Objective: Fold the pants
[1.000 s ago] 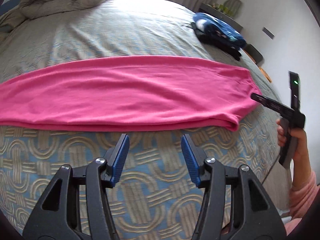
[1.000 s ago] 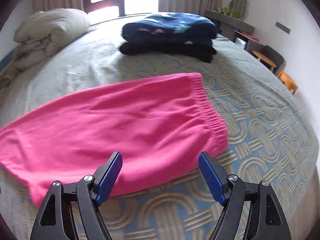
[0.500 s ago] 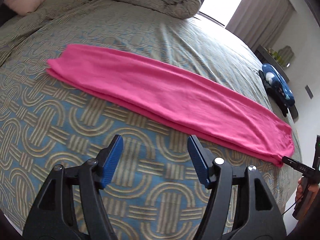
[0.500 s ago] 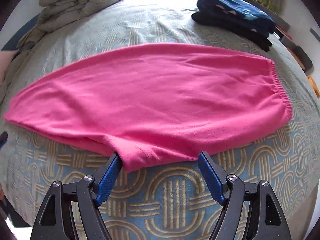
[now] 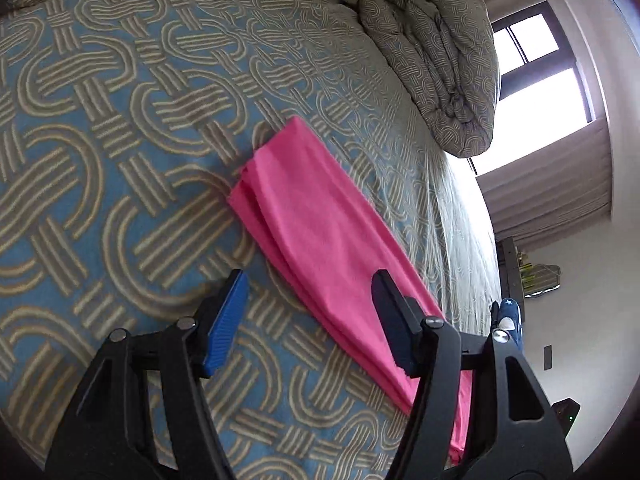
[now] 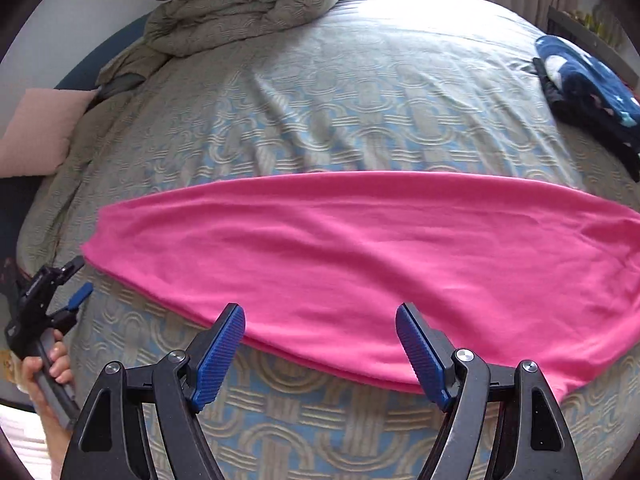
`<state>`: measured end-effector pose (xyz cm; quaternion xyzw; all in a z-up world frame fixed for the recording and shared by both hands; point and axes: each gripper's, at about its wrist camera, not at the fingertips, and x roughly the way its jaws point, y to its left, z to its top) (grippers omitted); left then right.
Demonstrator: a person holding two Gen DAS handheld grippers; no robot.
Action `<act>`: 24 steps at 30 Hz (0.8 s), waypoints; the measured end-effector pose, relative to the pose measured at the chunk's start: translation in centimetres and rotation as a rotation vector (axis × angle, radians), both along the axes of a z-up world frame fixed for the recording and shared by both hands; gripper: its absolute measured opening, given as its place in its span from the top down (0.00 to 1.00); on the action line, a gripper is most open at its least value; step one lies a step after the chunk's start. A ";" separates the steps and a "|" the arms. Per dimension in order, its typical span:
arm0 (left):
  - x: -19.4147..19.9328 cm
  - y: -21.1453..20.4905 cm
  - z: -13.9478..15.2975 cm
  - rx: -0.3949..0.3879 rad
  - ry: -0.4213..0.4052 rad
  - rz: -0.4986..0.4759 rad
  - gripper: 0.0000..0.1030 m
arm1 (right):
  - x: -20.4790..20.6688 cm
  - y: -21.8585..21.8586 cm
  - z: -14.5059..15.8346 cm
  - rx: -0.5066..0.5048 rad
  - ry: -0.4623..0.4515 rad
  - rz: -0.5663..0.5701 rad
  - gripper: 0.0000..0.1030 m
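Note:
Pink pants (image 6: 360, 248) lie flat on the patterned bed, folded lengthwise into one long strip. In the left wrist view the pants (image 5: 320, 240) run away diagonally, leg ends at the upper left. My left gripper (image 5: 308, 312) is open and empty, just above the bed near the leg end, its right jaw over the pink cloth. It also shows at the far left of the right wrist view (image 6: 76, 280), beside the leg ends. My right gripper (image 6: 320, 344) is open and empty, at the near edge of the pants' middle.
A rolled duvet (image 6: 240, 4) lies at the head of the bed (image 6: 320, 100), with a pink pillow (image 6: 40, 128) at the left. Folded dark blue clothes (image 6: 584, 92) are stacked at the far right. A window and curtains (image 5: 552, 168) are beyond the bed.
My left gripper has swung left along the pants to the leg end. My right gripper has moved left from the waistband to the middle of the pants. The pants have not moved.

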<state>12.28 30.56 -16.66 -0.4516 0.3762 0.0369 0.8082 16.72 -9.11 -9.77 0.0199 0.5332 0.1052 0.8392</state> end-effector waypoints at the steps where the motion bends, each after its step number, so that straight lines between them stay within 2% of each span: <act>1: 0.5 0.1 0.0 0.011 -0.001 -0.007 0.38 | 0.2 1.4 -0.1 -0.006 0.002 0.026 0.23; 3: 1.7 0.0 -0.2 0.024 0.007 -0.024 0.44 | 0.2 3.8 -0.5 -0.039 -0.006 0.072 0.23; 6: 2.9 0.2 -0.7 0.020 0.029 -0.041 0.66 | 0.1 5.8 -1.1 -0.083 -0.019 0.115 0.23; 8: 3.4 0.4 -1.1 0.015 0.044 -0.046 0.84 | 0.2 6.4 -1.7 -0.097 -0.013 0.121 0.23; 13: 3.3 1.3 -1.4 -0.001 0.034 -0.052 0.88 | 0.9 5.8 -3.0 -0.108 0.023 0.095 0.23; 17: 3.0 1.3 -0.9 0.038 0.033 -0.061 0.89 | 1.4 5.9 -3.6 -0.089 0.046 0.095 0.23; 24: 3.1 0.5 1.7 0.145 -0.008 -0.081 0.95 | 3.3 7.8 -4.4 0.019 0.088 0.117 0.23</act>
